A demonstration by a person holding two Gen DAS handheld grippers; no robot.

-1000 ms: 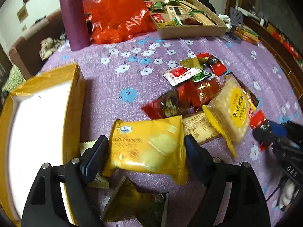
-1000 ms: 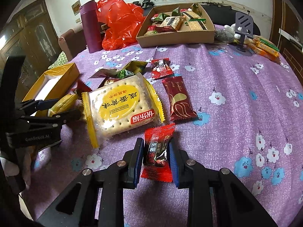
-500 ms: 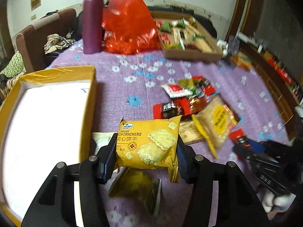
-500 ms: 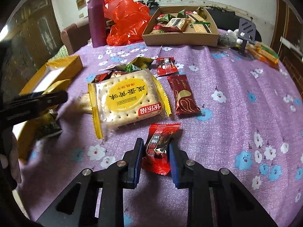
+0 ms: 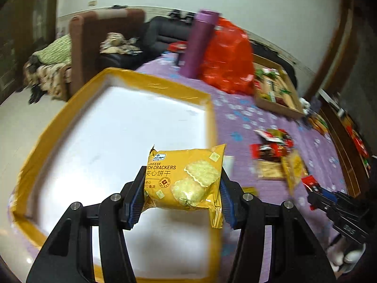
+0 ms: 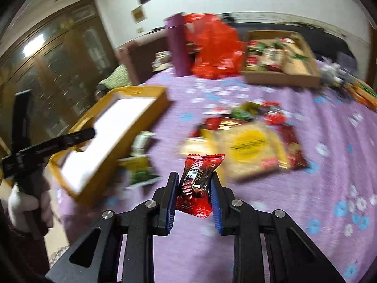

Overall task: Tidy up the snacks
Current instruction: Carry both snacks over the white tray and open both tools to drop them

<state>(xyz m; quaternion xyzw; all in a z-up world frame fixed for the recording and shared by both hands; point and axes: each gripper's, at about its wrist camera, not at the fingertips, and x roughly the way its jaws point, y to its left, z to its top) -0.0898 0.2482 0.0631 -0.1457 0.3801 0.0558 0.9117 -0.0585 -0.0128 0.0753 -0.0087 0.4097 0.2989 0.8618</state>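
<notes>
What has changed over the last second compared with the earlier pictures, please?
The left gripper, whose jaws have just been closing, clamped the yellow cracker pack, lifted it off the purple tablecloth and carried it over the yellow box. The right gripper raised the red candy packet it already held. The loose snack pile, cardboard tray and red bag stayed put.

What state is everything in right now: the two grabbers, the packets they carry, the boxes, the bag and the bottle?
Left gripper: shut on the yellow cheese cracker packet, in the air over the box.
Right gripper: shut on the small red candy wrapper, lifted off the table.
Yellow-rimmed white box: open, nothing seen inside.
Brown cardboard tray: open, holding snacks.
Red plastic bag: crumpled.
Purple bottle: upright.
</notes>
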